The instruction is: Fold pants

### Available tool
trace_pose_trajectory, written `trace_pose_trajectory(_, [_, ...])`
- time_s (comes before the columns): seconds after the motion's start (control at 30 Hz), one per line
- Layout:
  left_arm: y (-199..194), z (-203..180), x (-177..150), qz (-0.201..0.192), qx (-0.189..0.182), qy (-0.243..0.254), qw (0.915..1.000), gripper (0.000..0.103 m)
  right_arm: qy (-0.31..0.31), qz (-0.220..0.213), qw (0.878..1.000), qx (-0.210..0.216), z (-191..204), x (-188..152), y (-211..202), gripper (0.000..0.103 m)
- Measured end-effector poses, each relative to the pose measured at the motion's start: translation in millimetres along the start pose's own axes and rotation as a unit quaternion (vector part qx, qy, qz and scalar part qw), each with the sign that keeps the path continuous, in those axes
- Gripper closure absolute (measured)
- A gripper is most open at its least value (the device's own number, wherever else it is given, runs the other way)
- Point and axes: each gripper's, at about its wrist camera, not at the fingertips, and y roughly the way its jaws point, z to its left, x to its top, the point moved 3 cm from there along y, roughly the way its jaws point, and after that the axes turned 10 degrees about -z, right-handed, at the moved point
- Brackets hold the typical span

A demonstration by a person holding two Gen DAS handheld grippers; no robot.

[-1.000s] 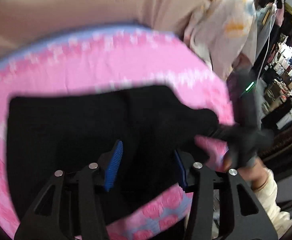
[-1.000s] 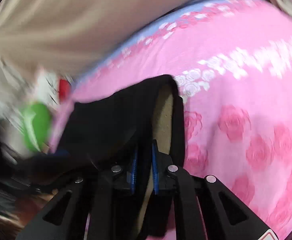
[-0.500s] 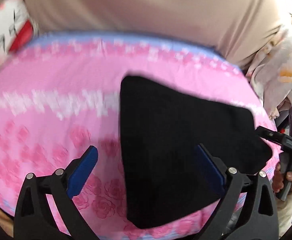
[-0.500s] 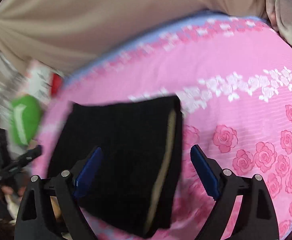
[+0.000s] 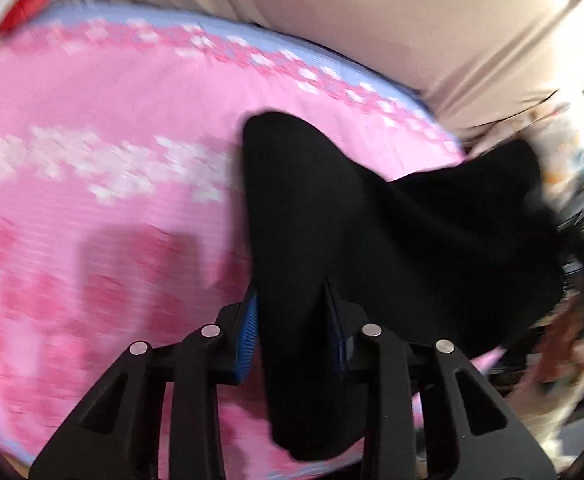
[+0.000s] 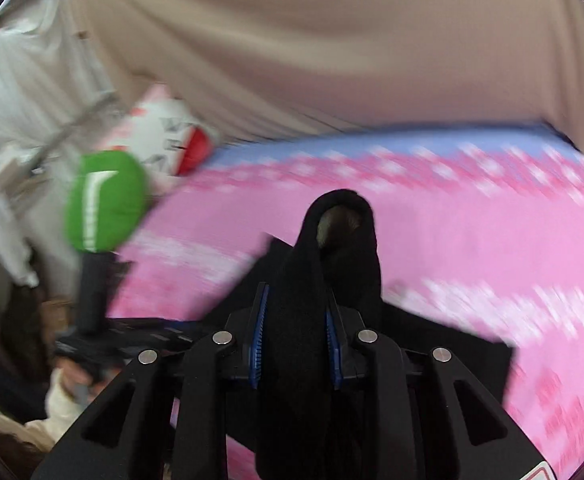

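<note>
On the pink rose-print bed cover (image 5: pixel 92 208), you've got the black pants (image 5: pixel 392 240) pinched at both ends, and this looks like the lift that starts another fold. Your left hand-held gripper (image 5: pixel 292 328) has its blue pads (image 5: pixel 249 336) drawn in tight on a thick bunch of the cloth, which spills down between the fingers and hangs below them. From there the fabric rises and stretches away to the right, sagging in the middle, its lower part near the bed's edge. Your right hand-held gripper (image 6: pixel 294 344) is clamped just the same, pads pressed close against a folded wad of the pants (image 6: pixel 344 248), and the cloth pokes up ahead of the fingertips in a hooded peak with a pale lining showing inside. More of the garment spreads flat behind and to either side, lying on the cover.

Both views are smeared, so you're on the move here. My read is that the pants are already folded down to a compact bundle and you're carrying one edge over. The next move calls for keeping both grips level and the cloth taut between them, then laying the raised edge squarely onto the part that rests on the bed before you let go. Watch that sag: if it drags, the fold may land crooked. Off to the side a green pillow (image 6: pixel 106 200) sits clear of the work.
</note>
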Motion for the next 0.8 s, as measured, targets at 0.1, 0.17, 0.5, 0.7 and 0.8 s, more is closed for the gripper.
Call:
trace_pose_trajectory(0.1, [-28, 5, 10, -0.061, 0.12, 0.052, 0.9895, 0.07, -0.009, -0.028, 1.0, -0.008, 0, 13, -11, 0.08])
trace_pose_trajectory(0.17, [-51, 2, 13, -0.086, 0.103, 0.046, 0.9899, 0.059, 0.012, -0.038, 0.998, -0.048, -31, 3, -26, 0.08])
trace_pose_trajectory(0.5, [-10, -68, -4, -0.077, 0.097, 0.093, 0.988, 0.048, 0.141, -0.027, 0.974, -0.178, -144, -104, -70, 0.061])
trace_pose_trajectory(0.7, [25, -86, -29, -0.064, 0.16, 0.135, 0.9758, 0.036, 0.017, 0.0, 0.995, -0.1, -78, -56, -30, 0.085])
trace_pose_trajectory(0.8, [30, -78, -38, -0.061, 0.197, 0.155, 0.9663, 0.024, 0.009, 0.054, 0.99, -0.128, -104, -58, 21, 0.095])
